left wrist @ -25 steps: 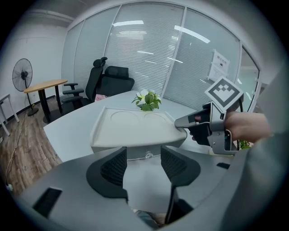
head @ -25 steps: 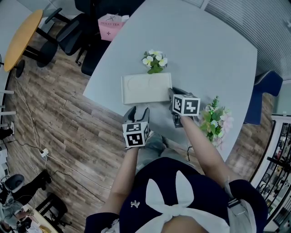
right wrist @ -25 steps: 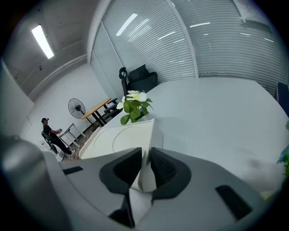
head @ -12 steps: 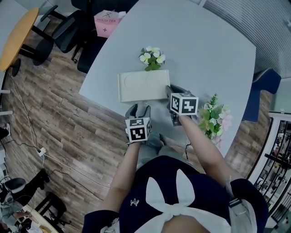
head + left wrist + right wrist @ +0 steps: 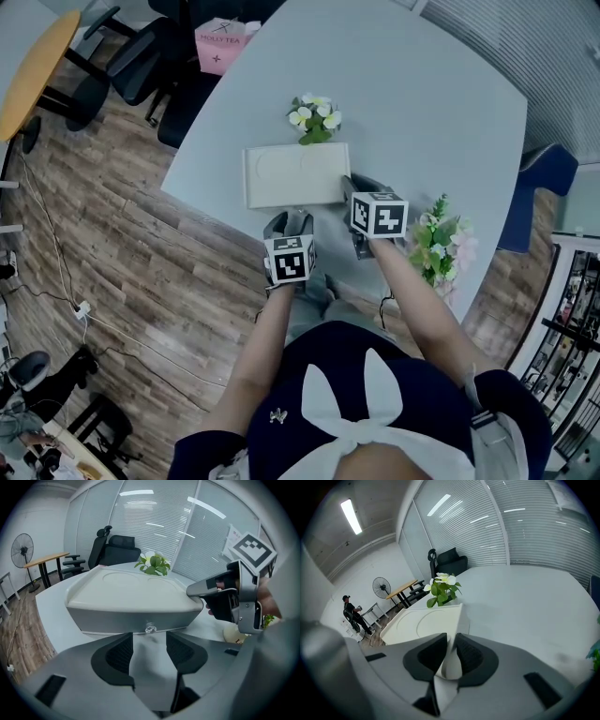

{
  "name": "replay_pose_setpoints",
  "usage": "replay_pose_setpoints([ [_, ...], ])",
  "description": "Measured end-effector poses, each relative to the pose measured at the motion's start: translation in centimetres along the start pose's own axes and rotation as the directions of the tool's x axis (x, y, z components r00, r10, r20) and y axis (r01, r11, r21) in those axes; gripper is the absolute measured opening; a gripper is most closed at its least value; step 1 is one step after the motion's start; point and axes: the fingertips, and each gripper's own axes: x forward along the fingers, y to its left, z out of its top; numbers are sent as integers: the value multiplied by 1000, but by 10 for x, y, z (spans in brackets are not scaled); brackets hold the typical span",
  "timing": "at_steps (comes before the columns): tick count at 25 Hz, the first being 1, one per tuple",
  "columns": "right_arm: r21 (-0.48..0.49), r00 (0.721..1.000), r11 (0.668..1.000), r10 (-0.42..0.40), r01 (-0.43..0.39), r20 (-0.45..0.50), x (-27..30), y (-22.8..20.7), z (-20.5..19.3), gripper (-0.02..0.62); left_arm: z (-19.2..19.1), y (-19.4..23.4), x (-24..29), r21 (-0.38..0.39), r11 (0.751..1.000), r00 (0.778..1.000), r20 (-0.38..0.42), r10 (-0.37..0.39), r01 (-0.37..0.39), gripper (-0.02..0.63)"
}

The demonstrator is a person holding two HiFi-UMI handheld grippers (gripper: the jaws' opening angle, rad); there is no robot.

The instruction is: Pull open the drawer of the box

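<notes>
A flat cream box [image 5: 295,175] lies on the grey table [image 5: 422,103], its drawer front [image 5: 136,620] facing me and closed. A small clear knob [image 5: 150,629] sits at the middle of that front. My left gripper [image 5: 289,218] is open and level with the knob, its two pads on either side and just short of it [image 5: 149,640]. My right gripper [image 5: 350,186] is shut on the box's near right corner; in the right gripper view the box [image 5: 419,623] wall is pinched between its jaws [image 5: 451,643]. The left gripper view shows that gripper [image 5: 224,598] at the box's right end.
A small flower plant [image 5: 314,117] stands just behind the box, and a second plant [image 5: 443,246] is at the table's right edge beside my right arm. Office chairs [image 5: 141,61] and a pink box [image 5: 223,45] are beyond the far left edge. The table edge [image 5: 225,217] runs under my left gripper.
My left gripper has moved right and forward, up to the drawer front. The right gripper has stayed on the box's corner.
</notes>
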Motion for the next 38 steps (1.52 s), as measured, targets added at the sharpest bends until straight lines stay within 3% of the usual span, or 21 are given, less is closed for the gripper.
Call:
replay_pose_setpoints([
  [24, -36, 1000, 999, -4, 3, -10, 1, 0, -1, 69, 8, -1, 10, 23, 998, 998, -16, 65, -65, 92],
  [38, -83, 999, 996, -16, 13, -37, -1, 0, 3, 71, 5, -2, 11, 65, 993, 992, -75, 104, -100, 81],
])
